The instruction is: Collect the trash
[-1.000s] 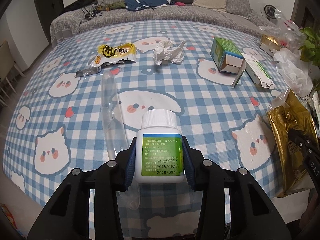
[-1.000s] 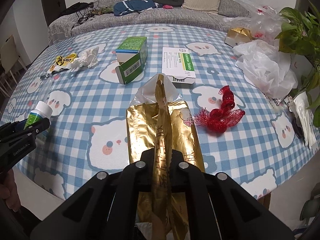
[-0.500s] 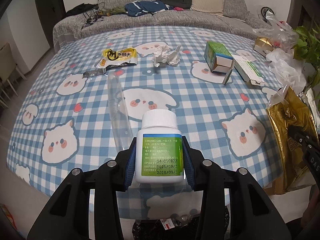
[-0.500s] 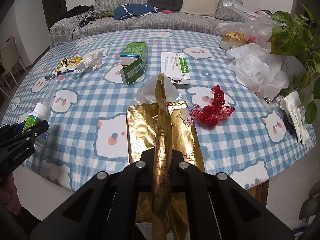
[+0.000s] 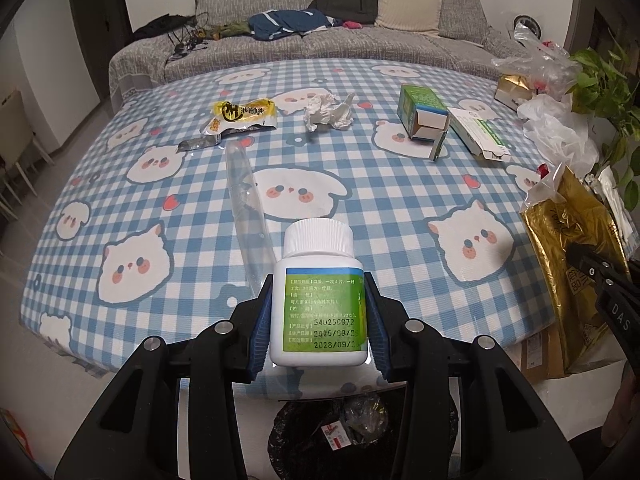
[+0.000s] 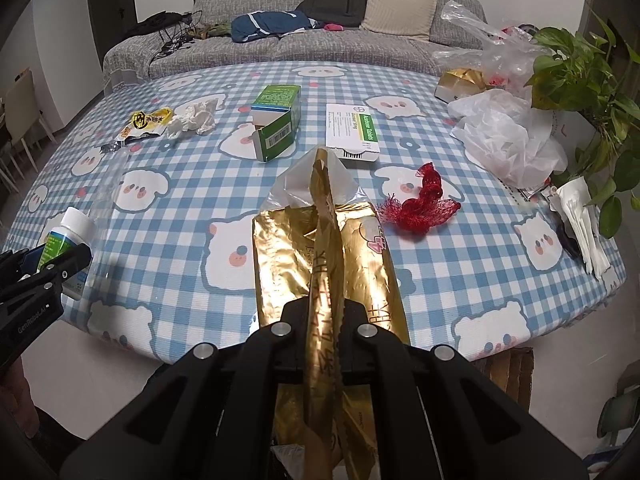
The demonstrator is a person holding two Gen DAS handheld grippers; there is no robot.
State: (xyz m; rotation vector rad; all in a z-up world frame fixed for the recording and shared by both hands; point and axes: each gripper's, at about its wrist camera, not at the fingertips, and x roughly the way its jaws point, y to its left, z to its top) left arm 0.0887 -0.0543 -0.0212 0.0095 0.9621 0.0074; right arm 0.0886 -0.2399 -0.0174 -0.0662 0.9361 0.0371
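Round worktop (image 5: pixel 360 184) under a blue checked cloth with white cartoon animals, grey sofa (image 5: pixel 340 40) beyond its far edge. Black-lined bin (image 5: pixel 360 436) on the floor just below the worktop's near edge, some rubbish already inside. Gold foil bag (image 6: pixel 324 264) off the worktop's near edge, its upright seam pinched flat between the tightly closed fingers of the right gripper (image 6: pixel 324 312). On the worktop: open green carton (image 6: pixel 278 120) towards the far side, flat white medicine box (image 6: pixel 352 132) just beside it, red mesh netting (image 6: pixel 424 204) nearer the front, yellow snack wrapper (image 5: pixel 242 116) and crumpled tissue (image 5: pixel 328 112) at the far left, clear plastic sleeve (image 5: pixel 248 216) running front to back. White pill bottle (image 5: pixel 318 300) with green label, upright above the worktop's near edge, clamped between the blue-padded, partly open fingers of the left gripper (image 5: pixel 318 312).
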